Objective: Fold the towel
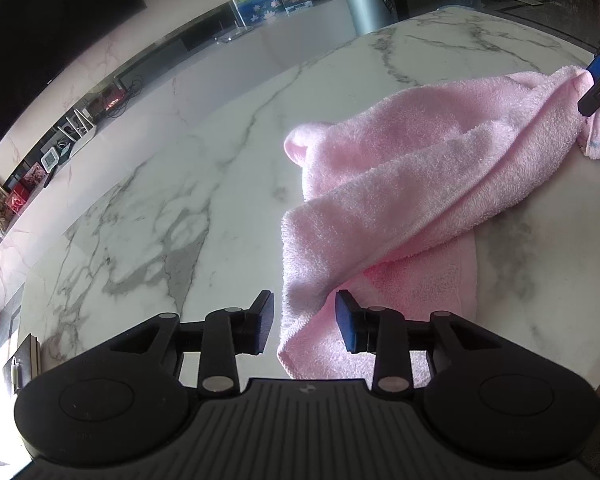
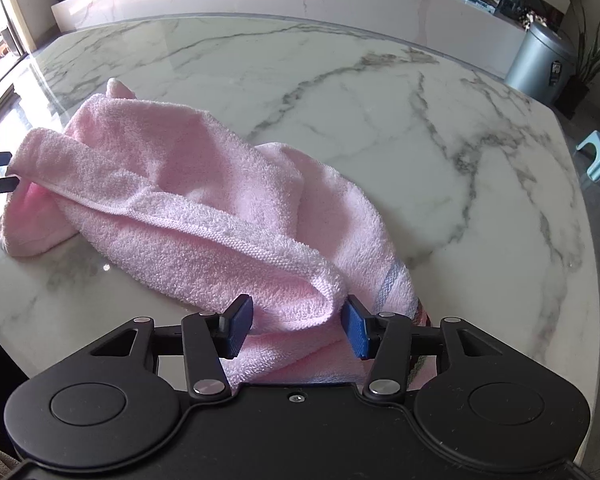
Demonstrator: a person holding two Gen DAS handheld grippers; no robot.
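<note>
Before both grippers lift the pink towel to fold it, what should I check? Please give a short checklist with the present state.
1. Left gripper around a towel end: ok, fabric between open fingers.
2. Right gripper around the other end: ok, also open.
3. Grip closed on fabric: not ok, on both.
4. Towel flat: not ok, bunched and twisted.
5. Marble table beside the towel bare: ok.
6. Corners aligned: cannot tell.
</note>
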